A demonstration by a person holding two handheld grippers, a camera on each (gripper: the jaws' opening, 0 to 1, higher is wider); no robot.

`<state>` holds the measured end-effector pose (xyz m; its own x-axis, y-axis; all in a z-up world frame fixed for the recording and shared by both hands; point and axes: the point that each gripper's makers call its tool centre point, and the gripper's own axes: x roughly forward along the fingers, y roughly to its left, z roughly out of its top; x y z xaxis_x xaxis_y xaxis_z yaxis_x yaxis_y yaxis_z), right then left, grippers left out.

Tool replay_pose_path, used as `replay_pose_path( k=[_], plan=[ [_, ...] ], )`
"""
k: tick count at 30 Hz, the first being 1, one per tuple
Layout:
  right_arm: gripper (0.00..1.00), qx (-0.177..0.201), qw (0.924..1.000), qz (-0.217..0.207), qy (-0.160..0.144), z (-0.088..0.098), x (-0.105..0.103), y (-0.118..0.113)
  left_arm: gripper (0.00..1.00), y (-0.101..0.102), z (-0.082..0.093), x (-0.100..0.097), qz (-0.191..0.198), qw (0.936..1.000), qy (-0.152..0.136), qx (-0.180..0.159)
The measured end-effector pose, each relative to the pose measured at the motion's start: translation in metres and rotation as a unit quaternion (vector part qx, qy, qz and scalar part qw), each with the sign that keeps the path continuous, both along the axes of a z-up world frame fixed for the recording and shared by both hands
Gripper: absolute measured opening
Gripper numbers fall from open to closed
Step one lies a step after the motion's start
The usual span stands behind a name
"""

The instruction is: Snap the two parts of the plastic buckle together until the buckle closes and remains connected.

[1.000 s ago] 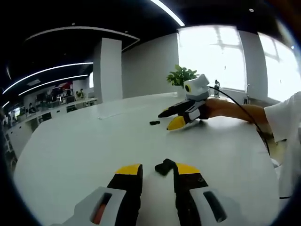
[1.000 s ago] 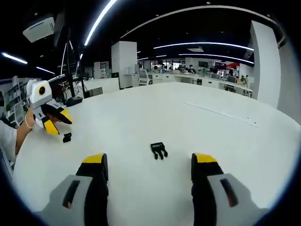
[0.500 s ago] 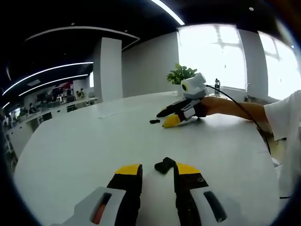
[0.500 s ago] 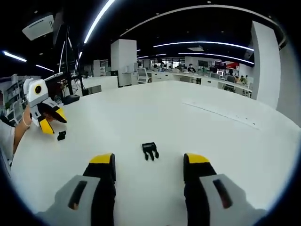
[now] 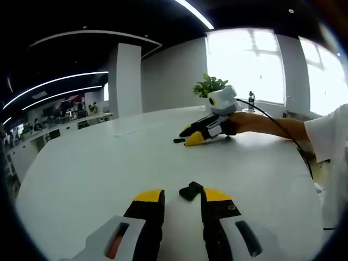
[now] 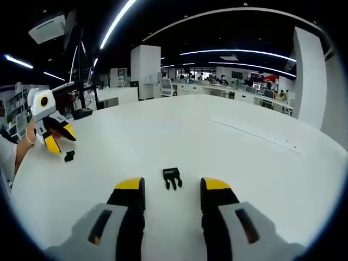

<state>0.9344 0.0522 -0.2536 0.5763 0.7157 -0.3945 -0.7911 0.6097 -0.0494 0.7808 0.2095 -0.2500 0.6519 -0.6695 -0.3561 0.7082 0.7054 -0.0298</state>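
Narrowing since a second ago, the right tongs [image 6: 172,193] are flanking the pronged black buckle half [image 6: 172,177] at 12 o'clock, untouched; left tongs [image 5: 182,198], slightly parted, are nearing the blocky half [image 5: 191,190] on the glossy white table [image 5: 98,168].

Left gripper view: low over white table [image 5: 81,174], facing window [image 5: 244,65] and plant [image 5: 209,86], close behind left gripper [image 5: 182,198]; right gripper [image 5: 188,137] far off ahead. Right gripper view: low too, close behind own jaws, facing office desks [image 6: 234,92]. Shared: tabletop, each other's gripper, both buckle pieces [image 6: 172,176].
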Motion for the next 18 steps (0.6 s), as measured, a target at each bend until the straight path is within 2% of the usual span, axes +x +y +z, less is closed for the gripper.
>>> replay_pose_path(
  k=[2,18],
  plan=[
    [0.32,0.002,1.0,-0.006,-0.001,0.0004,0.0025,-0.0015,0.26,-0.0006,-0.0005,-0.0012,-0.001,1.0,-0.002,0.004],
    [0.19,0.001,1.0,-0.006,-0.002,-0.0003,0.0026,0.0012,0.26,0.0023,0.0009,0.0015,-0.001,1.0,-0.004,0.005]
  ],
)
